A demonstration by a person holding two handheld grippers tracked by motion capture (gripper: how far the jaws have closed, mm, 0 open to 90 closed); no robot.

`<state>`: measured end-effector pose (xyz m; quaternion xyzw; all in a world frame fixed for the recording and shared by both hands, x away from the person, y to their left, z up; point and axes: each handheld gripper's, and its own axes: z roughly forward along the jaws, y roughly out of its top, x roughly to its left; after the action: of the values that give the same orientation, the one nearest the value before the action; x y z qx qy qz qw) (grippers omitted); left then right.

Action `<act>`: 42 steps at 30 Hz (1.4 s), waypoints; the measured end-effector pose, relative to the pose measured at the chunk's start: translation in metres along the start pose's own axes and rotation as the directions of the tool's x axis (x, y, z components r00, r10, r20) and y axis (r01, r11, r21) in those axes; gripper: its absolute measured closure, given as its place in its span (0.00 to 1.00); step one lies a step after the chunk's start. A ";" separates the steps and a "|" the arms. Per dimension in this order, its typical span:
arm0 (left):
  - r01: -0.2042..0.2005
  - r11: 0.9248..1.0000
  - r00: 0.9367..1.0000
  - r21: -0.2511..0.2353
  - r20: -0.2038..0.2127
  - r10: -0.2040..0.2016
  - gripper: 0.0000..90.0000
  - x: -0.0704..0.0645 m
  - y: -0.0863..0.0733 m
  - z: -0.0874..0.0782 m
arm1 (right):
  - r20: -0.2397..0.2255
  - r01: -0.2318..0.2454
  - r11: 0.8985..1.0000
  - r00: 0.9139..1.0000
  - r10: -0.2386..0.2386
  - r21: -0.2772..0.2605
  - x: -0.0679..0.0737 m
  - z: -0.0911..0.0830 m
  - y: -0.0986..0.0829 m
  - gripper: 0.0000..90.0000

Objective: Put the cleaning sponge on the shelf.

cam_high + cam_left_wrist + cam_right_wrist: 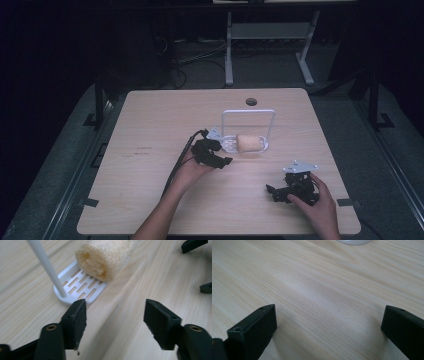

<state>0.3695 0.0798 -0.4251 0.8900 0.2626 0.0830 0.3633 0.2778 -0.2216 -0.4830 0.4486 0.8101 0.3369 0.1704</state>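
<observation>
A beige loofah roll [248, 143] [107, 257] lies on a white slotted tray [227, 145] [80, 285] that has a tall white wire frame [248, 112] [46, 267]. My left gripper [222, 155] [116, 315] is open just short of the tray's near-left corner, apart from it, with nothing between its jaws. My right gripper [272, 192] [329, 320] is open low over bare wood at the front right, jaws pointing left. The tray's rim [354, 242] shows at the top of the right gripper view. The right gripper's jaw tips appear at the right edge of the left gripper view.
The light wooden table [150, 130] has a round cable hole [251, 102] near its far edge. Bare wood lies to the left and between the two grippers. Beyond the table stand white desk legs [229, 50] and cables on a dark floor.
</observation>
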 end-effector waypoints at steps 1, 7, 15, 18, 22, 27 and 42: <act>0.000 1.000 1.000 -0.005 -0.002 0.000 0.35 0.000 -0.001 -0.002 | 0.001 0.003 1.000 1.000 -0.003 -0.002 0.000 0.000 0.000 0.00; 0.002 0.999 1.000 -0.053 0.017 -0.001 0.27 0.003 -0.013 -0.018 | 0.001 0.002 1.000 1.000 -0.002 -0.001 0.000 0.000 0.000 0.00; -0.013 0.997 1.000 -0.076 0.001 0.013 0.19 0.006 -0.031 -0.038 | -0.001 0.002 1.000 1.000 -0.002 -0.001 0.000 0.000 0.000 0.00; -0.011 0.997 1.000 -0.080 -0.007 0.010 0.19 0.008 -0.039 -0.045 | -0.001 0.002 1.000 1.000 -0.002 -0.001 0.000 0.000 0.000 0.00; 0.006 0.996 1.000 -0.085 -0.010 -0.007 0.19 0.010 -0.053 -0.050 | 0.001 0.002 1.000 1.000 -0.002 -0.001 0.000 0.000 0.000 0.00; 0.004 0.996 1.000 -0.085 -0.023 -0.006 0.19 0.009 -0.068 -0.056 | 0.001 0.002 1.000 1.000 -0.002 -0.001 0.000 0.000 0.000 0.00; 0.050 0.992 0.995 -0.115 -0.079 -0.059 0.19 0.014 -0.115 -0.087 | 0.001 0.003 1.000 1.000 -0.003 -0.001 0.000 0.000 0.000 0.00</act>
<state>0.3044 0.2085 -0.4420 0.8565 0.2963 0.1244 0.4040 0.2780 -0.2217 -0.4830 0.4475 0.8104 0.3371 0.1713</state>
